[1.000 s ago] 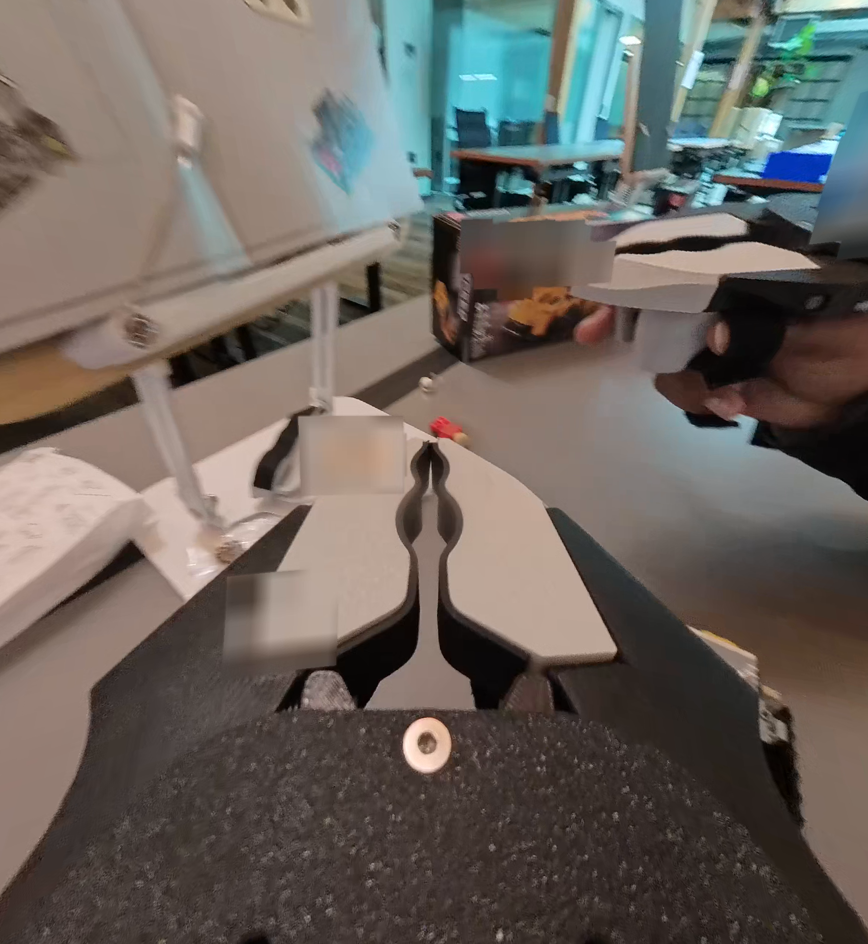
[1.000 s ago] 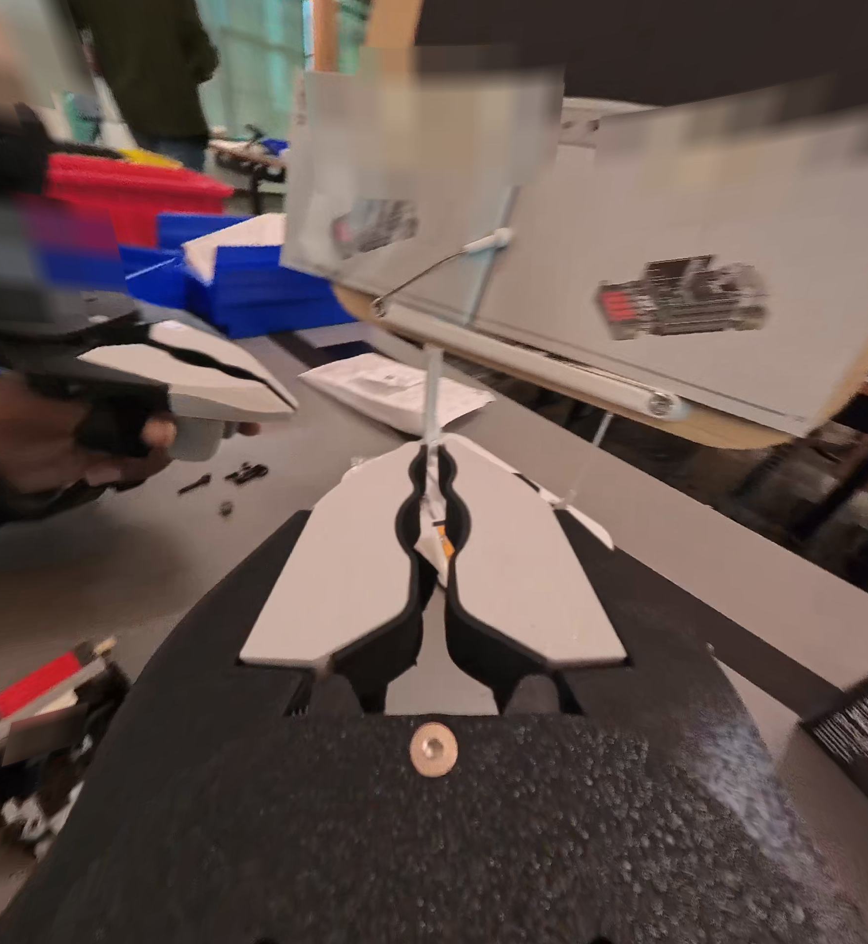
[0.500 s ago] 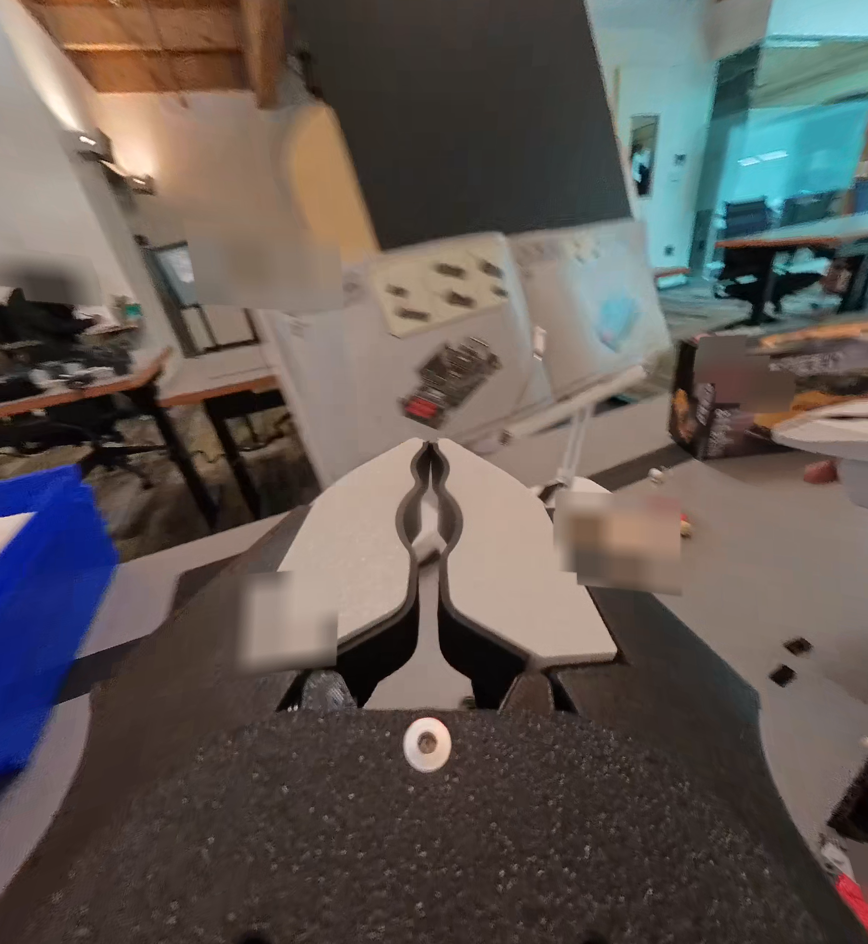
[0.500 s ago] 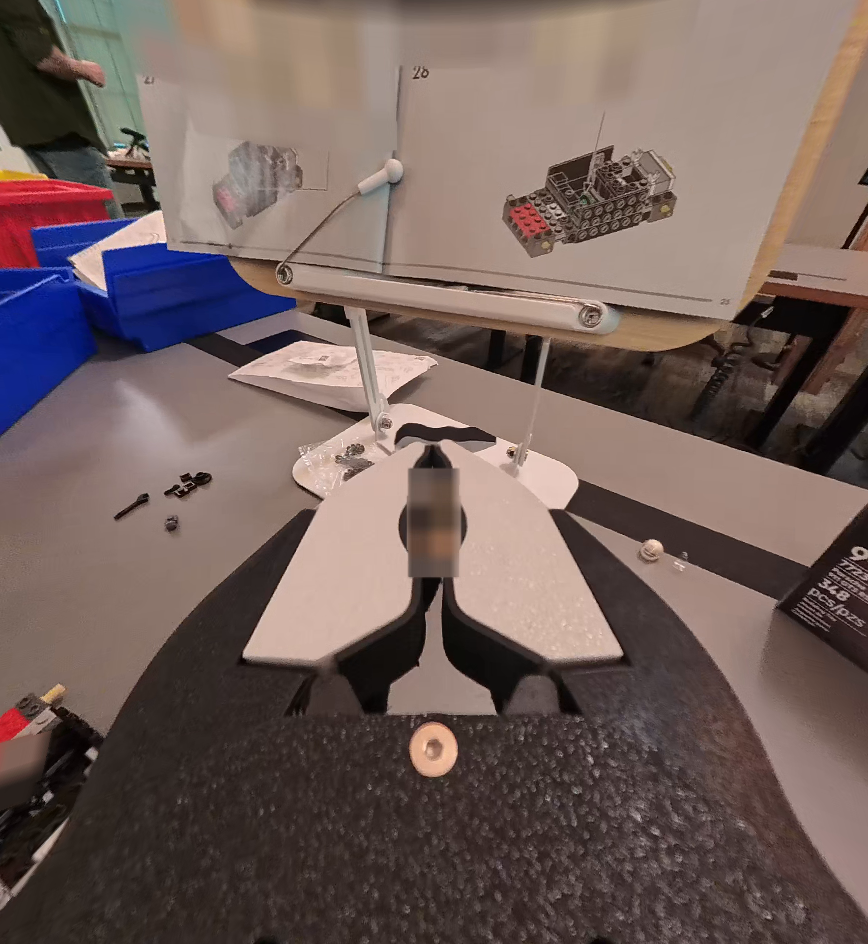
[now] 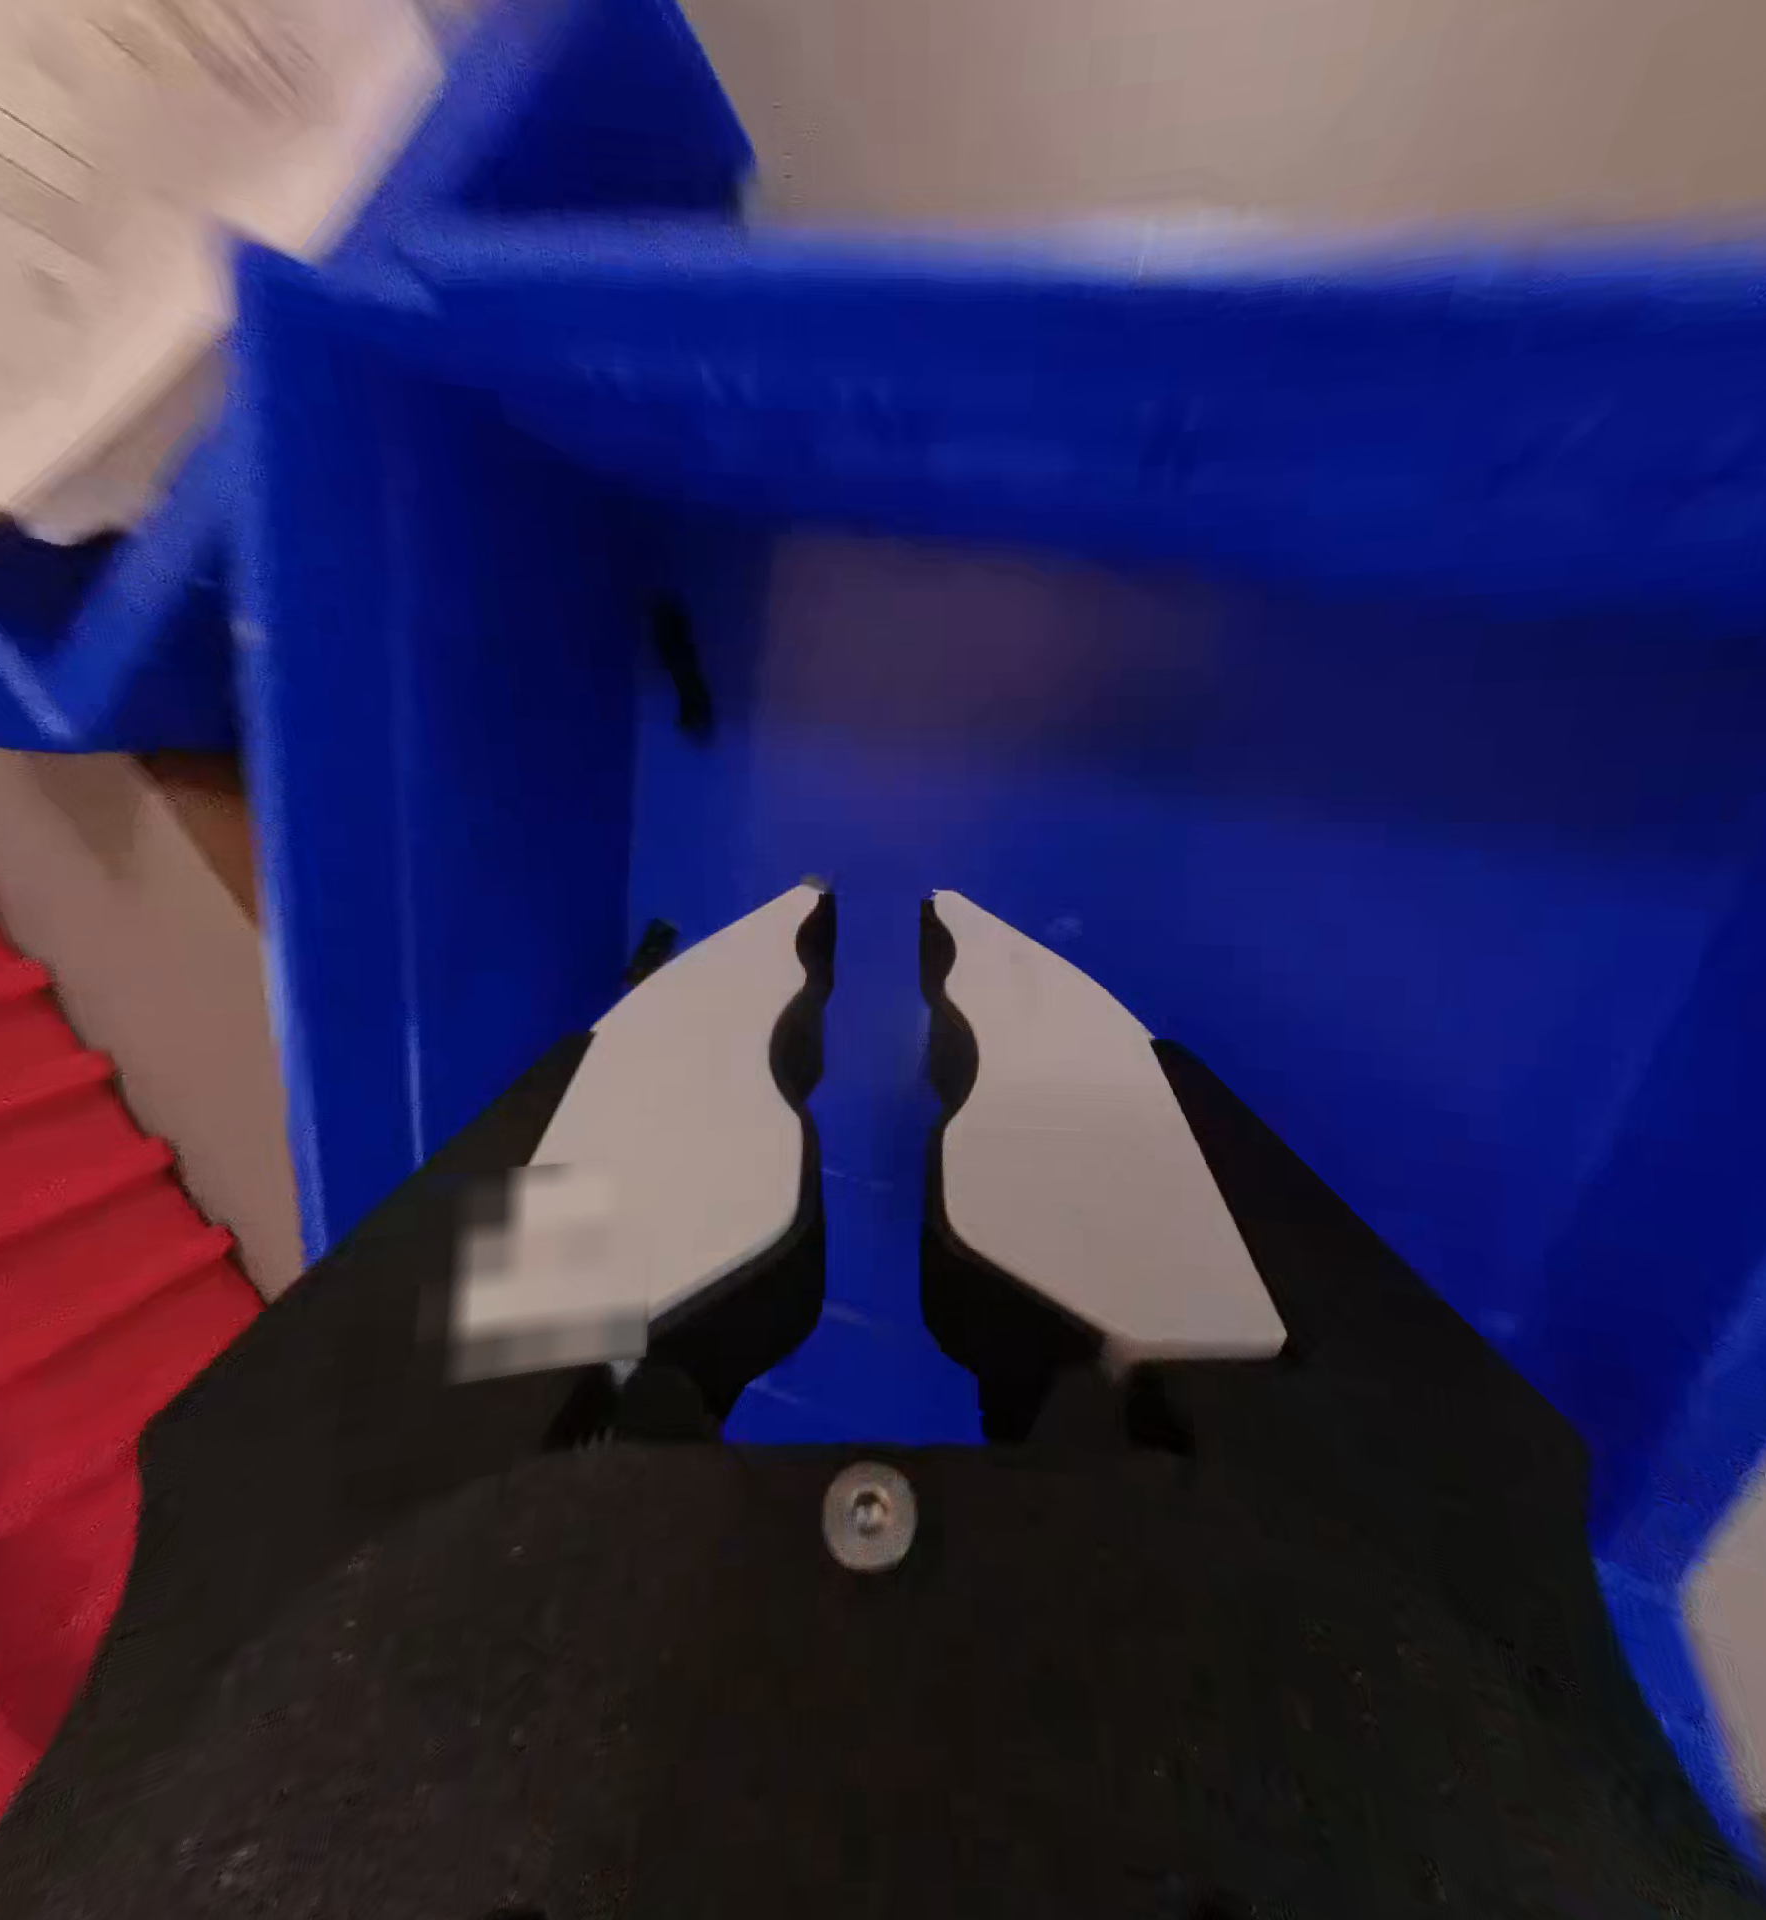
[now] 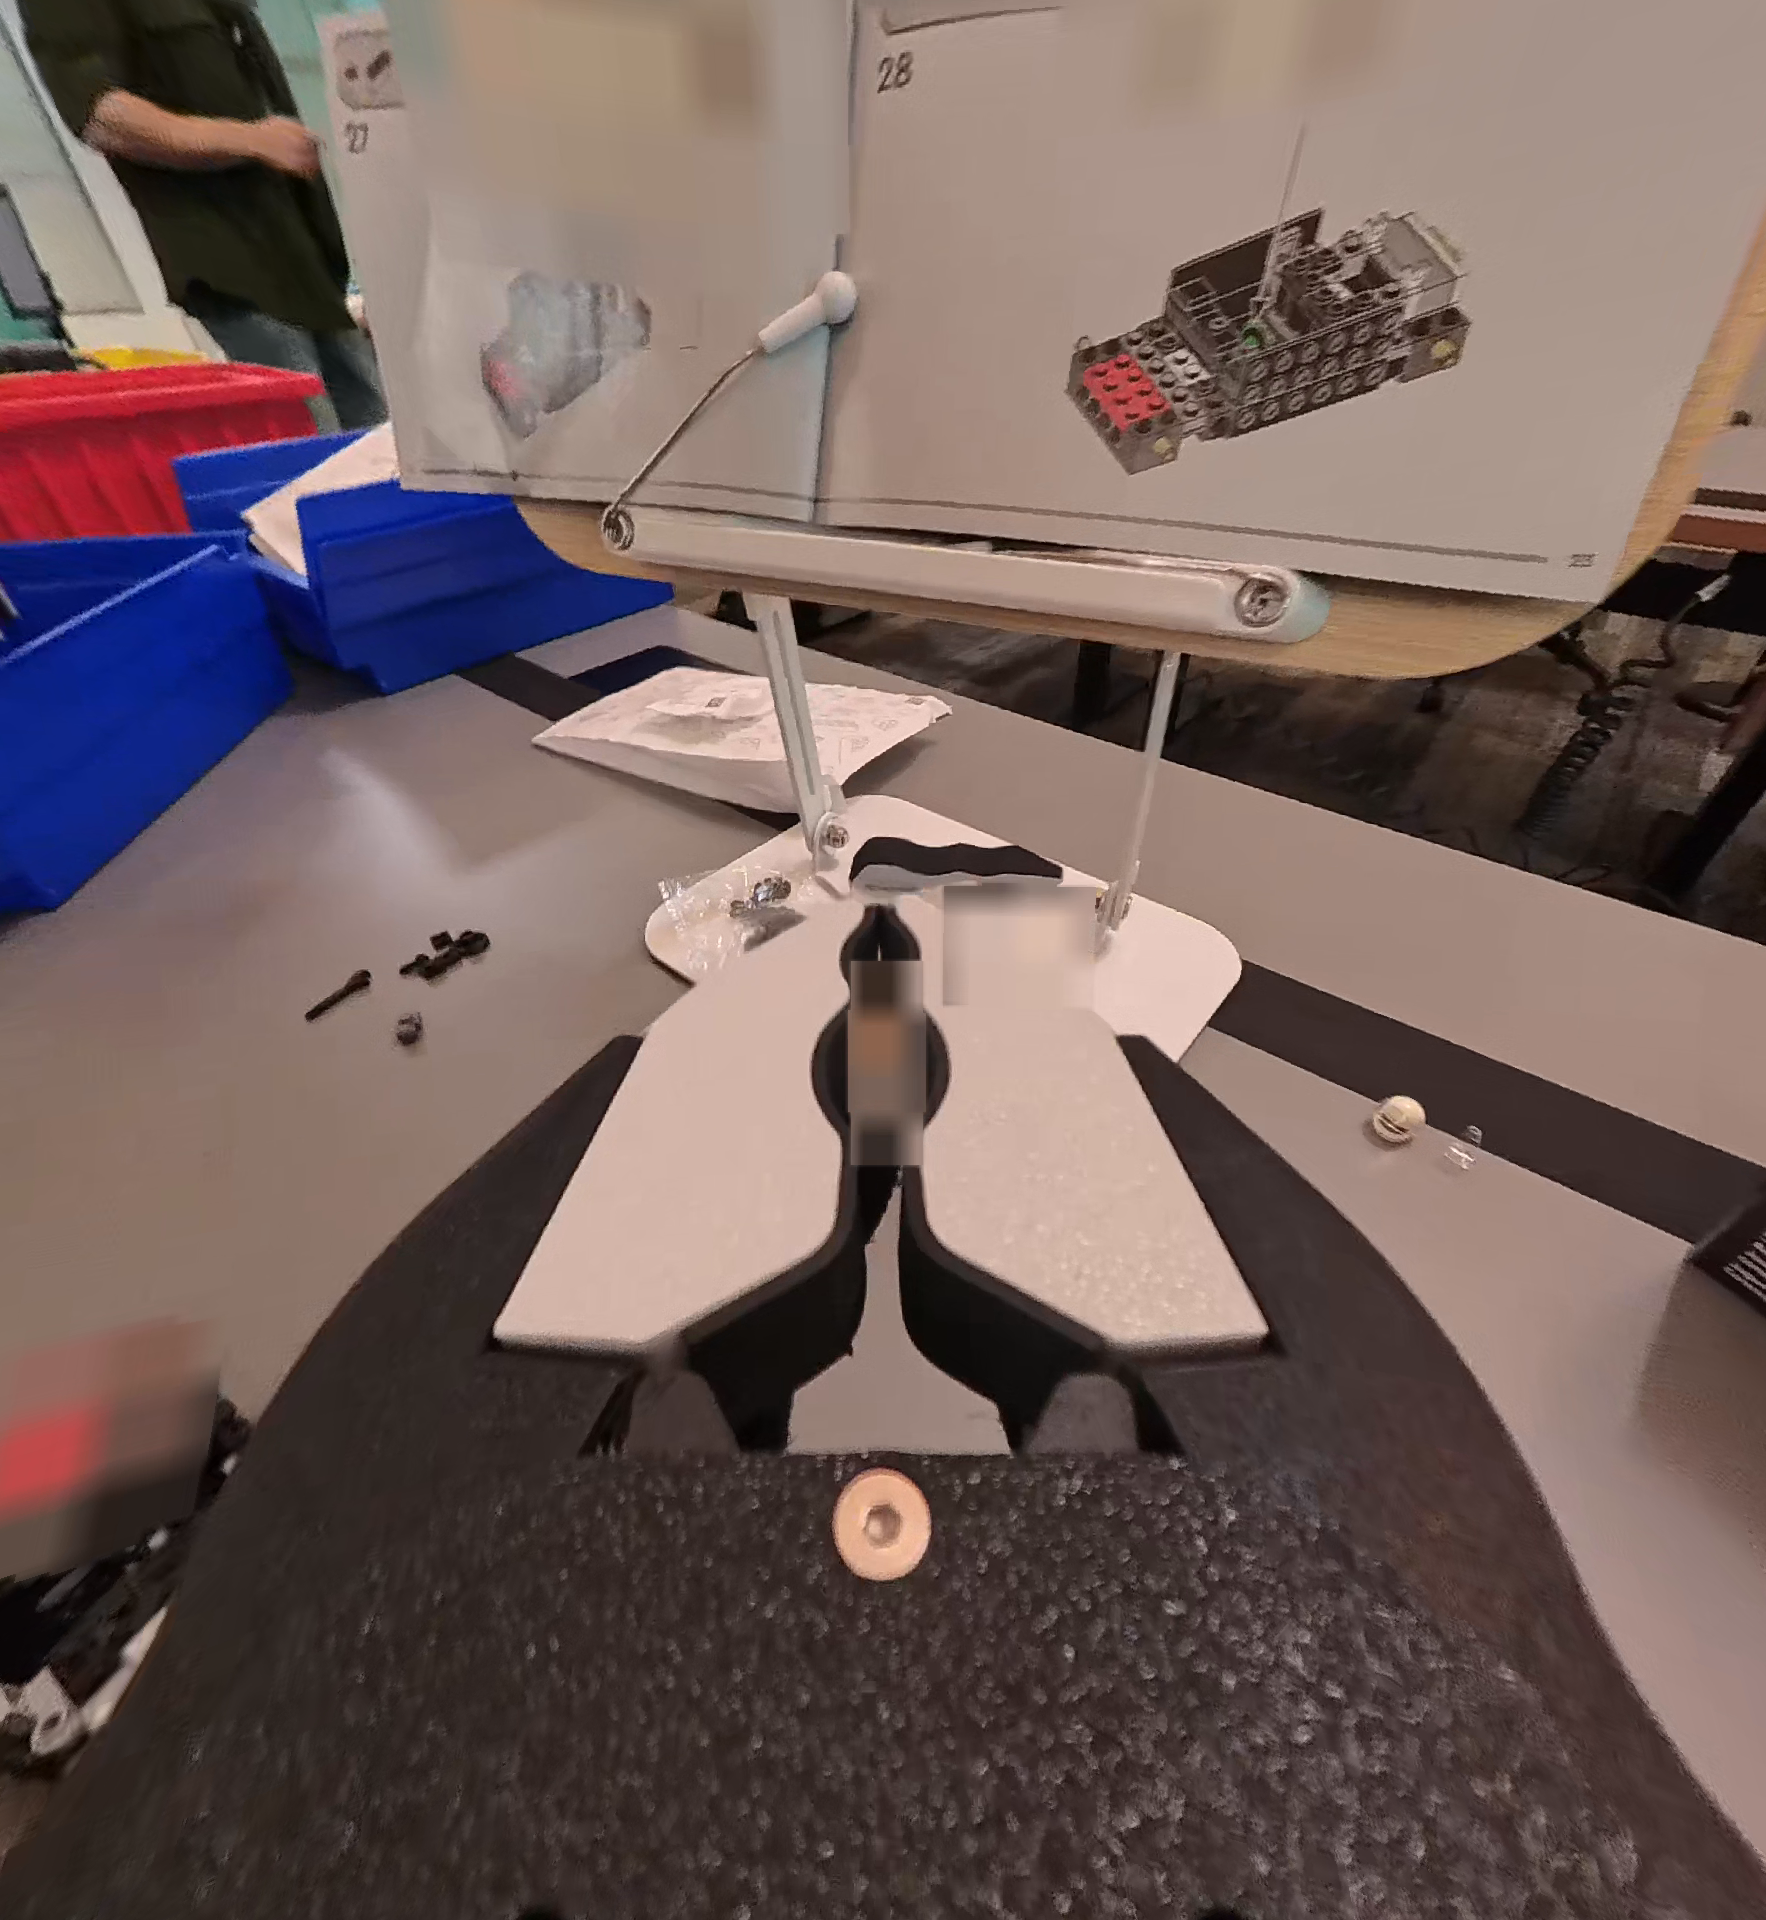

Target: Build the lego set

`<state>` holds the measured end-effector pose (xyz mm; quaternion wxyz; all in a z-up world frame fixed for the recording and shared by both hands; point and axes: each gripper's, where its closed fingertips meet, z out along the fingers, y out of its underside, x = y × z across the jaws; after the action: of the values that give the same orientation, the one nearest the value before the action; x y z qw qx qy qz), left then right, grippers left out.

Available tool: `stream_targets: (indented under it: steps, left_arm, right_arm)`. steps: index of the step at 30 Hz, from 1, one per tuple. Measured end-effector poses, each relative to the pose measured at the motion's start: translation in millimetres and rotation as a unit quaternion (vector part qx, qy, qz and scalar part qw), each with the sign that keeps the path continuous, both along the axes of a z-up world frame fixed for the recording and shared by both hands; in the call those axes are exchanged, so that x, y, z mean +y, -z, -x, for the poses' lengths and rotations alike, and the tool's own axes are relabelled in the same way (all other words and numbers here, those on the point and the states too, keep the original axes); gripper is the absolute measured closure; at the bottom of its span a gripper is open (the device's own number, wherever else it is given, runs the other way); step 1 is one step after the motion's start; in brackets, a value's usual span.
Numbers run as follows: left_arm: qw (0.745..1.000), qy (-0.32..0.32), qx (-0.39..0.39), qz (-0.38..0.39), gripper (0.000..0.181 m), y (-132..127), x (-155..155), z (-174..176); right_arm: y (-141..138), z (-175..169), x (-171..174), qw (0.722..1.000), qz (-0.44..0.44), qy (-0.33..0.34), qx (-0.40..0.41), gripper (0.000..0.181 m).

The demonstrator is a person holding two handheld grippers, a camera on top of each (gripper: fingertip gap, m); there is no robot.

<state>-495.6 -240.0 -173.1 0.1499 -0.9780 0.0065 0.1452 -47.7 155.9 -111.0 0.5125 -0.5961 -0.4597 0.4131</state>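
Our left gripper (image 5: 874, 904), shut a second ago, now spreads inside the blue bin (image 5: 1274, 436), probably seeking a piece; right gripper (image 6: 881, 920) stays pressed together above the tabletop (image 6: 339, 852).

Left gripper (image 5: 874, 899): black grainy body, two pale grey flat fingers (image 5: 692, 1132) with scalloped black inner edges, one silver screw (image 5: 866, 1527) at centre. Right gripper (image 6: 884, 920): same build, speckled black shell, pale grey fingers (image 6: 1066, 1174), coppery screw (image 6: 881, 1525).
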Motion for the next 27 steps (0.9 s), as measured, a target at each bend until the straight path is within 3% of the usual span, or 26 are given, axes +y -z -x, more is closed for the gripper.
stream_targets:
  steps: [3,9,18,27]
  left_arm:
    - [0.997,0.005,0.000,0.079,0.160,40,-19,23]
    - [0.984,0.027,0.002,0.179,0.153,73,-31,47]
    - [0.973,0.039,-0.056,0.221,0.171,80,-32,49]
    - [0.981,0.010,-0.091,0.171,0.173,79,-28,36]
  right_arm:
    - [8,1,-7,0.999,-0.006,-0.028,-0.026,0.181]
    - [26,4,-9,0.997,0.001,-0.047,-0.053,0.181]
    - [34,8,-20,0.994,0.014,-0.095,-0.051,0.179]
    - [32,8,-25,0.993,-0.004,-0.105,-0.060,0.179]
